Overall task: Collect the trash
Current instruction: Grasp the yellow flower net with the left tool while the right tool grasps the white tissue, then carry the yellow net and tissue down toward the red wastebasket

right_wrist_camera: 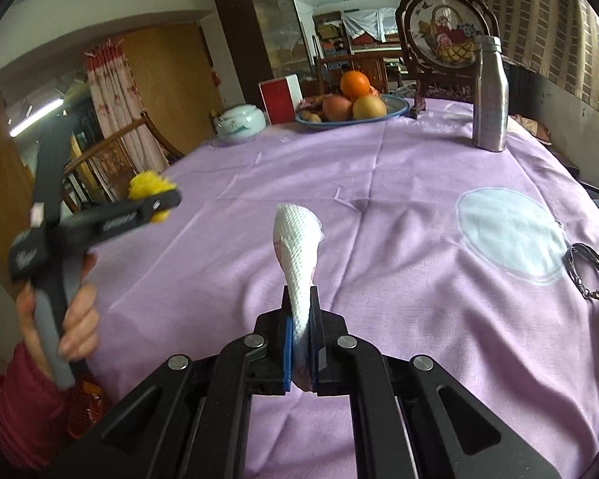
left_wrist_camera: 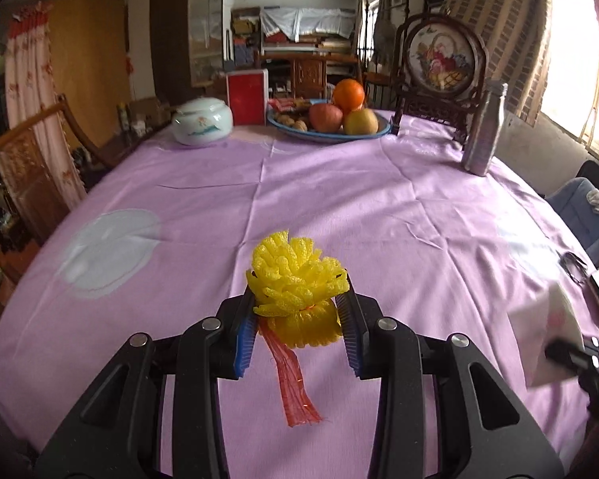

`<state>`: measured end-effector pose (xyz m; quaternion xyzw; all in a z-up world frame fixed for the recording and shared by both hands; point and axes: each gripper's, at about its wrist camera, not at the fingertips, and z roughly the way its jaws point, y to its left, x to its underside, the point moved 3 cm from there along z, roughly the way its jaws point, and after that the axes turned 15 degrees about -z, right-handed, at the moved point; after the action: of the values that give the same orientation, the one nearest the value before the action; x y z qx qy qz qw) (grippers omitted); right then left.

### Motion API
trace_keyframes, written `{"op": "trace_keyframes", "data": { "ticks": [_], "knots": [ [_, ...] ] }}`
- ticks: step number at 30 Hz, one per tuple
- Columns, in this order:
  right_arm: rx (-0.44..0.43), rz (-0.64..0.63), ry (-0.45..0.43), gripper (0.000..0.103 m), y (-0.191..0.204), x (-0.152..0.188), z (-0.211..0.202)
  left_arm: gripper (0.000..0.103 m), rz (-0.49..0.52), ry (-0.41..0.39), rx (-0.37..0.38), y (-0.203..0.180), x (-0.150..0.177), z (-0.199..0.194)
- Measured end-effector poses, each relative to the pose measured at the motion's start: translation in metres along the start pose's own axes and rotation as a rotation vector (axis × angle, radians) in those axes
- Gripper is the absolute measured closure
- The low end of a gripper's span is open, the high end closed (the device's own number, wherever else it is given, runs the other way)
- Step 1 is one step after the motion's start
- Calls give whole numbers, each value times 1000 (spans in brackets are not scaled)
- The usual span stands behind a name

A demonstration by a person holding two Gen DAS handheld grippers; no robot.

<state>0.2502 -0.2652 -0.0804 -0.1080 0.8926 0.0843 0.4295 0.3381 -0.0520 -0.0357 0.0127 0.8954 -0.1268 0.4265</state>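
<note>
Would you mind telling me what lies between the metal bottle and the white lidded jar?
The fruit plate and red box, shown in both wrist views.

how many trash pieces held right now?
2: yellow foam fruit net with red mesh strip, in left gripper; white crumpled paper tissue in right gripper. Nothing else loose on the tablecloth.

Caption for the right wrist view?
Right gripper pinches a white tissue above the purple tablecloth.

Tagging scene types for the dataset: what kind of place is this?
Most likely a lived-in home dining room. A table under a lilac tablecloth carries a fruit plate and a lidded ceramic jar; carved wooden chairs and a glass-fronted cabinet stand around it.
</note>
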Motion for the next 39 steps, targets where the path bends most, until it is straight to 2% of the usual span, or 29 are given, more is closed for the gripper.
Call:
{"op": "trace_keyframes", "data": {
  "ticks": [10,21,32,39],
  "knots": [
    [-38,-31,-81,96,23,1,-40,65,6,-156,-108,20,29,-90],
    [-145,-111,-136,96,83,-6,-66,66,-40,-220,-240,85,60,-161],
    [-264,-232,-100,96,170,-18,-54,66,-130,-209,-369,174,92,-198],
    [-327,-307,-70,96,225,-24,-45,66,-201,-174,-433,231,120,-216]
  ]
}}
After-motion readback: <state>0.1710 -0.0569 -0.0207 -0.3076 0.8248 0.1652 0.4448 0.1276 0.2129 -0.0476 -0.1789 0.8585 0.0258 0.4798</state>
